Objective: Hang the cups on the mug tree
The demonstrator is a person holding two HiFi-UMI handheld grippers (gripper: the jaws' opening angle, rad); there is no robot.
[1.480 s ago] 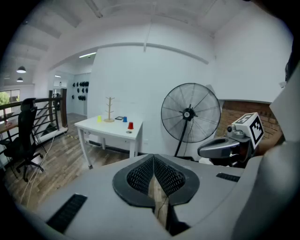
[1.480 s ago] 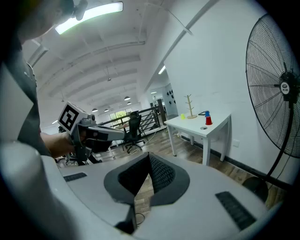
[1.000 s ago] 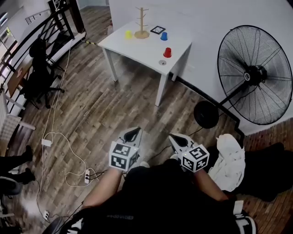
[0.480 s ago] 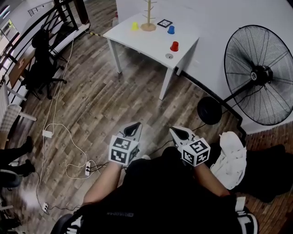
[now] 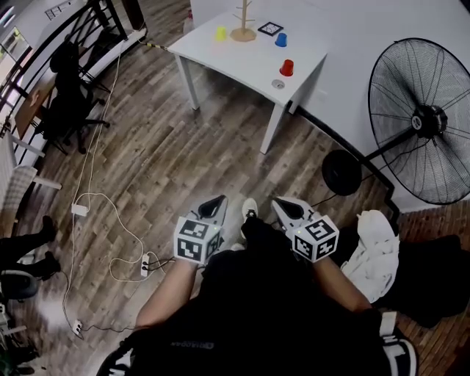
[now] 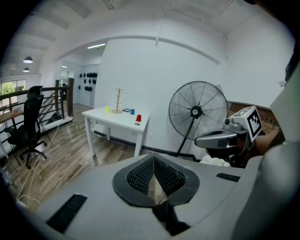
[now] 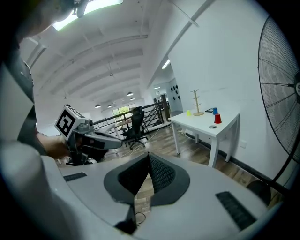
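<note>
A white table [image 5: 242, 62] stands far ahead at the top of the head view. On it are a wooden mug tree [image 5: 243, 22], a yellow cup [image 5: 221, 33], a blue cup [image 5: 281, 40] and a red cup [image 5: 286, 67]. My left gripper [image 5: 217, 200] and right gripper [image 5: 280, 205] are held close to the person's body, well short of the table, both shut and empty. The left gripper view shows the table [image 6: 119, 119] with the tree [image 6: 117, 100] and the red cup [image 6: 138, 118]. In the right gripper view the same table [image 7: 208, 125] and tree [image 7: 197, 102] appear.
A large black pedestal fan [image 5: 429, 121] stands right of the table. White cloth [image 5: 378, 253] lies on the floor at the right. A cable and power strip [image 5: 147, 263] trail across the wood floor at the left, near an office chair [image 5: 66, 103] and a railing.
The table and cups have slid up and right in the head view as the person walks toward them. Both grippers stay shut, held in front of the body.
</note>
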